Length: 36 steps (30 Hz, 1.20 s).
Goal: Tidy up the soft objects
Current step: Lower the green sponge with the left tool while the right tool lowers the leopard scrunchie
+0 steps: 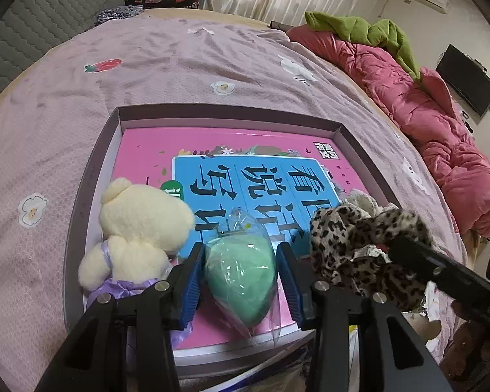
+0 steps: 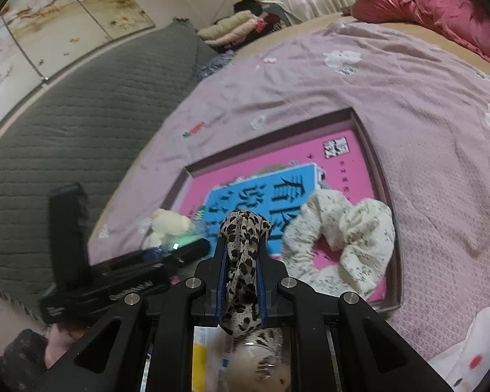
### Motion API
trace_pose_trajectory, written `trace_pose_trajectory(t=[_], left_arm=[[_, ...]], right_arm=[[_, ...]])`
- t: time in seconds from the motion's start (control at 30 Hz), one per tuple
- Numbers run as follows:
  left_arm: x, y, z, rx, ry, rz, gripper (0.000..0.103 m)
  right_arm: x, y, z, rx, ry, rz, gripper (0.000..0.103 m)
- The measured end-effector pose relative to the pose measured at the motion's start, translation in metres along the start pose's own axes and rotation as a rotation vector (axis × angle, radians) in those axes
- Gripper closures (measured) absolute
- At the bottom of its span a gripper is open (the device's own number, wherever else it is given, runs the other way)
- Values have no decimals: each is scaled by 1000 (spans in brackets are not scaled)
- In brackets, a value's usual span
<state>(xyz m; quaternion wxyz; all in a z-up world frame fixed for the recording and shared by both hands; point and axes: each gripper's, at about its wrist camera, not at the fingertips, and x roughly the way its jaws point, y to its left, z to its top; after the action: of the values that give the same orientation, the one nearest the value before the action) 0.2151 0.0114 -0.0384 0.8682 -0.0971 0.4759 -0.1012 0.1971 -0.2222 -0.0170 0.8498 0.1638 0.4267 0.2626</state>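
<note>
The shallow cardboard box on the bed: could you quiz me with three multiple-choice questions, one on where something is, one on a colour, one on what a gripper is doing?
1. Where does the cream plush bear sit?
A. in the shallow cardboard box
B. on the red quilt
C. on the floor

2. What colour is the plastic-wrapped egg-shaped sponge between the left gripper fingers?
A. orange
B. mint green
C. black

3. What is the right gripper doing?
A. standing open and empty
B. clamping the leopard-print fabric scrunchie
C. holding the bear

Answers: 1 A, the bear rests inside the box wall; 2 B, green shows through the wrap; 3 B, leopard fabric is pinched between its fingers.
</note>
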Motion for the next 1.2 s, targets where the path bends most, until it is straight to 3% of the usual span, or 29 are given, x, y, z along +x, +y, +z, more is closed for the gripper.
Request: trace_pose_trajectory(t=[0.2, 0.43, 0.67, 0.8, 1.03, 1.2], left_arm=[[-1, -1, 0, 2, 1, -4, 58], [-5, -1, 0, 4, -3, -9, 58], [-6, -1, 1, 3, -9, -12, 58], [-7, 0, 1, 3, -9, -12, 58], [-11, 0, 2, 1, -19, -16, 58], [-15, 1, 2, 1, -24, -17, 58]], right_arm=[[10, 8, -6, -67, 42, -41, 87], [20, 36, -19, -311, 48, -217, 86], [23, 30, -20, -299, 63, -226, 84], [23, 31, -19, -288, 68, -203, 73], [22, 32, -20, -292, 67, -210, 70], [16, 29, -17, -274, 42, -215, 56]])
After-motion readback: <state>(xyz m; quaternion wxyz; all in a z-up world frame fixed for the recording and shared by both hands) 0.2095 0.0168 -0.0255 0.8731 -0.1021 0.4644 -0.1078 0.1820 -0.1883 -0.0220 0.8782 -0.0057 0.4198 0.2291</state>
